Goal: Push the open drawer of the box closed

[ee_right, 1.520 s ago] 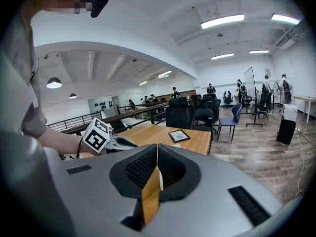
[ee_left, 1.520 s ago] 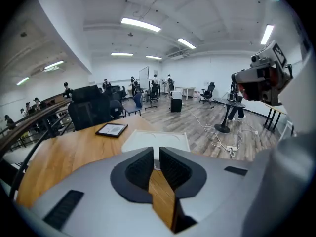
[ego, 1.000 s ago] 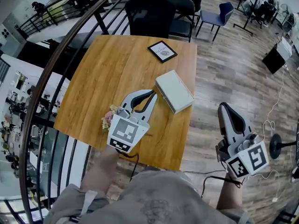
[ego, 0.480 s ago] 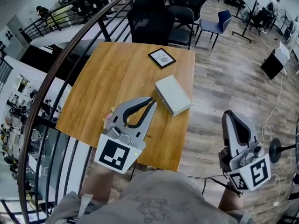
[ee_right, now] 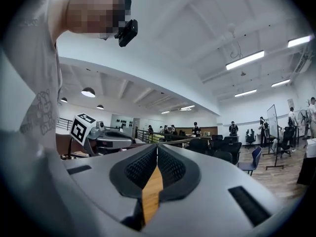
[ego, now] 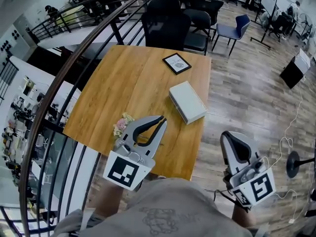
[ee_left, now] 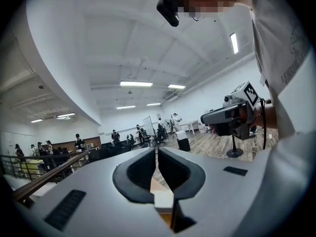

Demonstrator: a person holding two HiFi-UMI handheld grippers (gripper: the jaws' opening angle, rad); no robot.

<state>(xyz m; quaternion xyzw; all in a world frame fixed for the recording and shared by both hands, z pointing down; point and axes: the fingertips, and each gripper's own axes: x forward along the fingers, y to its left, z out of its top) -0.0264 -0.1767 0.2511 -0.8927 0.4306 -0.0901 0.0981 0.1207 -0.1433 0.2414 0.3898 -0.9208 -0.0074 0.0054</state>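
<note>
The pale grey flat box [ego: 187, 101] lies on the wooden table [ego: 128, 83], near its right edge. No drawer stands out from it in the head view. My left gripper [ego: 163, 118] is over the table's near part, shut and empty. Its tips point at the box's near-left corner, a short gap away. In the left gripper view, the left gripper [ee_left: 157, 149] has its pads together. My right gripper [ego: 226, 134] hangs off the table over the floor, right of the near corner. In its own view the right gripper [ee_right: 157, 146] is shut on nothing.
A black-framed picture [ego: 177, 63] lies beyond the box. A small bunch of flowers [ego: 121, 126] sits at the table's near-left edge beside my left gripper. A curved railing [ego: 54, 102] runs along the left. Dark chairs [ego: 168, 23] stand behind the table.
My left gripper has drawn back from the box's near-left corner toward the table's near edge. The right gripper has shifted a little to the left. The box has stayed put.
</note>
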